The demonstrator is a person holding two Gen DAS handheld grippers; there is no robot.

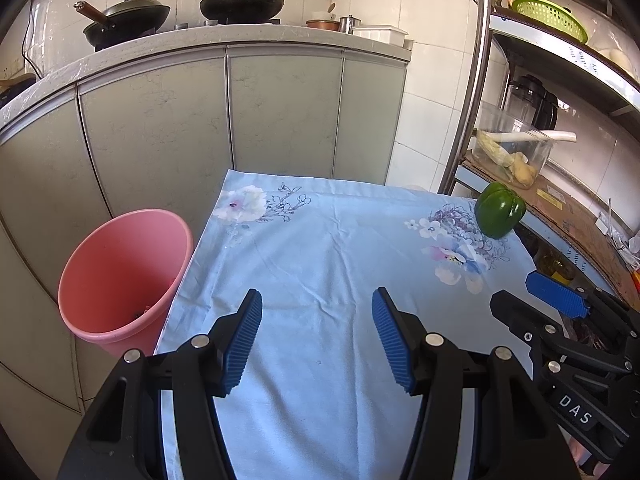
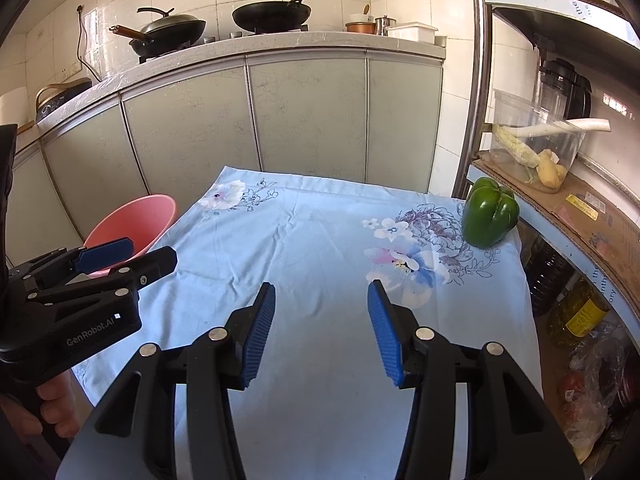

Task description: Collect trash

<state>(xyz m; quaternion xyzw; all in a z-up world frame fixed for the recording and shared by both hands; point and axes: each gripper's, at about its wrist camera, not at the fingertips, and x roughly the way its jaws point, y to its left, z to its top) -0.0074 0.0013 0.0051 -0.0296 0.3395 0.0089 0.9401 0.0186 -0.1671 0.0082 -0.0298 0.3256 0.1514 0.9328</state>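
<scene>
A pink bin (image 1: 120, 276) stands on the floor left of the table; something small and dark lies in its bottom. It also shows in the right wrist view (image 2: 136, 220). A green bell pepper (image 1: 499, 210) sits at the far right corner of the light blue floral tablecloth (image 1: 320, 240), also seen in the right wrist view (image 2: 489, 213). My left gripper (image 1: 317, 340) is open and empty above the cloth's near half. My right gripper (image 2: 321, 328) is open and empty above the cloth, near its middle. Each gripper shows at the side of the other's view.
Grey cabinets (image 1: 240, 112) with a counter and two woks (image 1: 240, 6) stand behind the table. A metal shelf rack (image 2: 560, 184) on the right holds a clear container with vegetables, a blender, bottles and bags.
</scene>
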